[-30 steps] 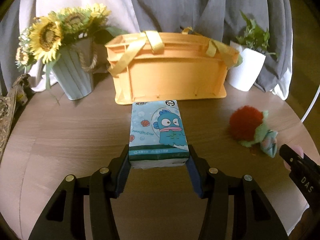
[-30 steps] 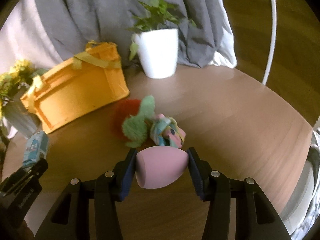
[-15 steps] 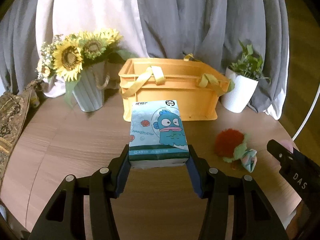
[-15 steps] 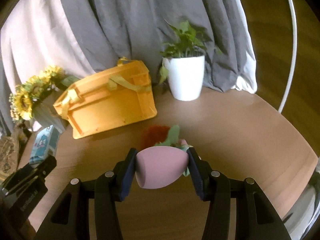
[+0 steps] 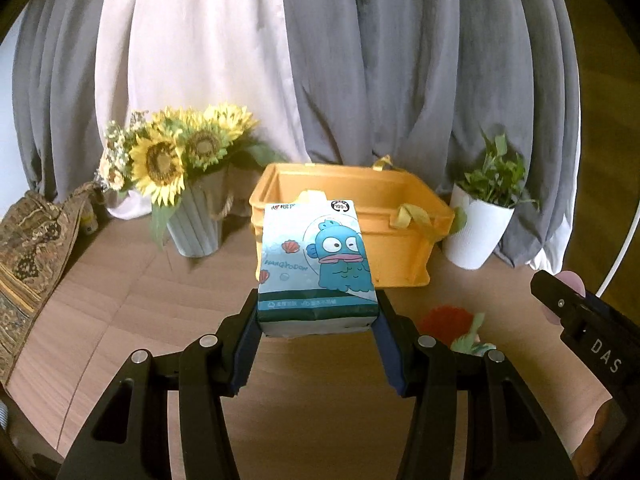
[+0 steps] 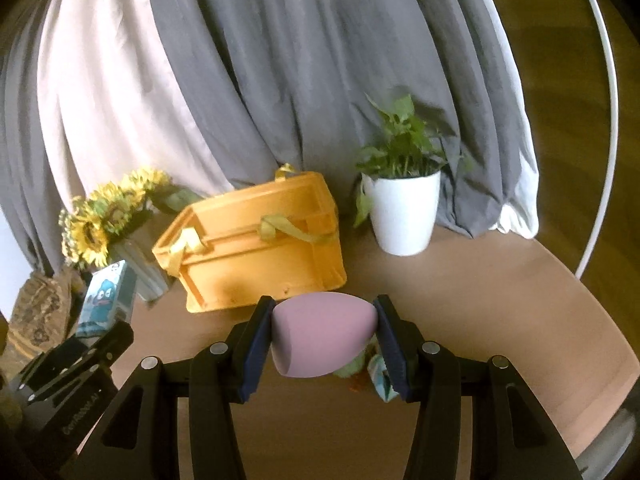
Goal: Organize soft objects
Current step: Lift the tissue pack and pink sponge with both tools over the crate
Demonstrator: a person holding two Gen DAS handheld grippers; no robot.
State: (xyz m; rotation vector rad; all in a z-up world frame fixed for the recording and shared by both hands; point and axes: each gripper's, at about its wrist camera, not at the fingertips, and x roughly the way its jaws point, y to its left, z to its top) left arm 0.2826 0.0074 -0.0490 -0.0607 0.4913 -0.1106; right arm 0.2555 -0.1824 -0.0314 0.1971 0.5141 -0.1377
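Left fingers: we clamp the tissue pack, raised above the tabletop.
Right fingers: we squeeze the pink sponge.
Beyond: orange basket; plush toy on the tabletop.

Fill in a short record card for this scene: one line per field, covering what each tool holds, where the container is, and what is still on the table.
left tool: shut on tissue pack, lifted above the table
right tool: shut on pink sponge
container: orange basket, open top, behind the tissue pack
still on table: red plush toy, below the tools
nearby: sunflower vase, white plant pot
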